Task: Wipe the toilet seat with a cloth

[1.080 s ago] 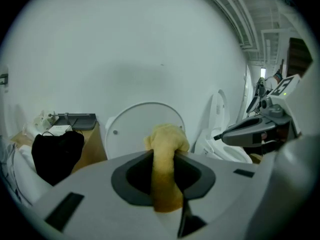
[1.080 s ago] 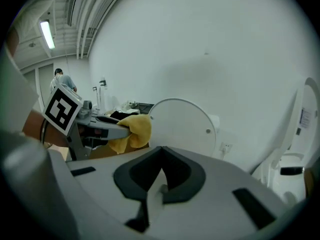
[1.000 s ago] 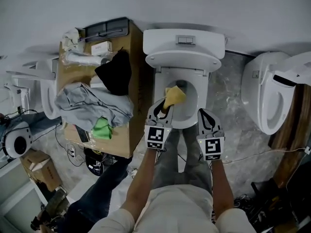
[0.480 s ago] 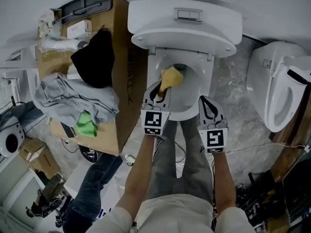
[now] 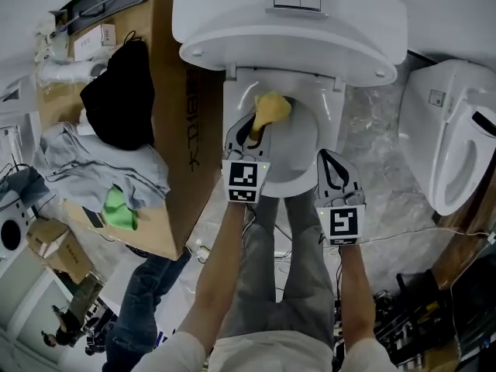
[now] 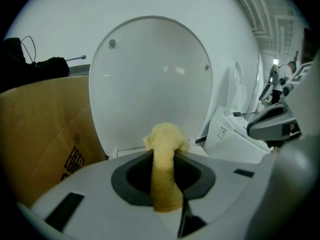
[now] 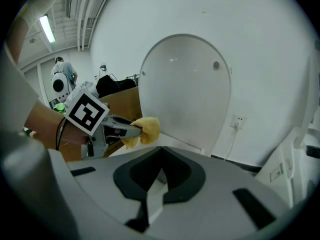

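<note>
My left tool [image 6: 164, 156] was clamped on the yellow cloth [image 6: 166, 139], with the wad bulging past its tips. From the head view, the cloth hung over the back left of the bowl, just in front of the raised lid [image 6: 150, 79]. I could not tell whether it touched the seat [image 5: 301, 178]. My right tool [image 7: 160, 151] had its jaws together with nothing between them, near the seat's front right. A cardboard box [image 5: 186, 146] stood just left of the toilet.
</note>
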`<state>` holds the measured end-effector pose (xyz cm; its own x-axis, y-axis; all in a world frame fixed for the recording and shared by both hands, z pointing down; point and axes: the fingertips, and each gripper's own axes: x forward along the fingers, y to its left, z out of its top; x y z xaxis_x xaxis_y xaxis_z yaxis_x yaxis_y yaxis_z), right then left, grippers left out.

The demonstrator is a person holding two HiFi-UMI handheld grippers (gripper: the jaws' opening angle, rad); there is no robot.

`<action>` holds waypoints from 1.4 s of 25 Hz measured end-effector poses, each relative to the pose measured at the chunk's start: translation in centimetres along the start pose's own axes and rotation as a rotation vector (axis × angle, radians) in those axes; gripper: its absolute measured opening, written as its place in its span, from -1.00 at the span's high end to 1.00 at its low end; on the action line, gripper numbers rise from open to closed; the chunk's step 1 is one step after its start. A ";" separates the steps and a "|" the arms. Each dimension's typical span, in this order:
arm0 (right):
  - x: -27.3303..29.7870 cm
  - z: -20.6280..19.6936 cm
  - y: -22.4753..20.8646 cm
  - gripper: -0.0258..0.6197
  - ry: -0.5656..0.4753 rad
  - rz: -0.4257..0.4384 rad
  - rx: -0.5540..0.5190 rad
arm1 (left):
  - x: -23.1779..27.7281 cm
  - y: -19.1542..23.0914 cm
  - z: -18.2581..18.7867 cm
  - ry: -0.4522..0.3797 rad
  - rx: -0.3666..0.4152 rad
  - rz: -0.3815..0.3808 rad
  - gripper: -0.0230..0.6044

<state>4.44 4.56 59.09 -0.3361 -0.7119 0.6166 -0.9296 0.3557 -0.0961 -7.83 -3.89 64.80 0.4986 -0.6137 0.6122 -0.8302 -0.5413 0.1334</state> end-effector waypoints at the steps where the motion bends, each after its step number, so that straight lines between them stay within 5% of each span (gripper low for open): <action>1: 0.3 -0.3 -0.2 0.90 0.002 0.001 -0.003 | 0.5 0.1 -0.4 0.005 -0.003 0.005 0.61; 19: 2.3 -4.0 -2.9 0.90 0.051 0.036 -0.002 | 8.5 4.0 -5.6 0.171 0.041 0.139 0.61; 35: 3.1 -4.9 -7.4 0.90 0.050 0.049 -0.001 | 11.2 2.4 -4.9 0.206 0.028 0.157 0.61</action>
<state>11.02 2.63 65.53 -0.3735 -0.6626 0.6492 -0.9120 0.3904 -0.1263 -5.52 -9.20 75.80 0.3002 -0.5627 0.7702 -0.8848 -0.4659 0.0044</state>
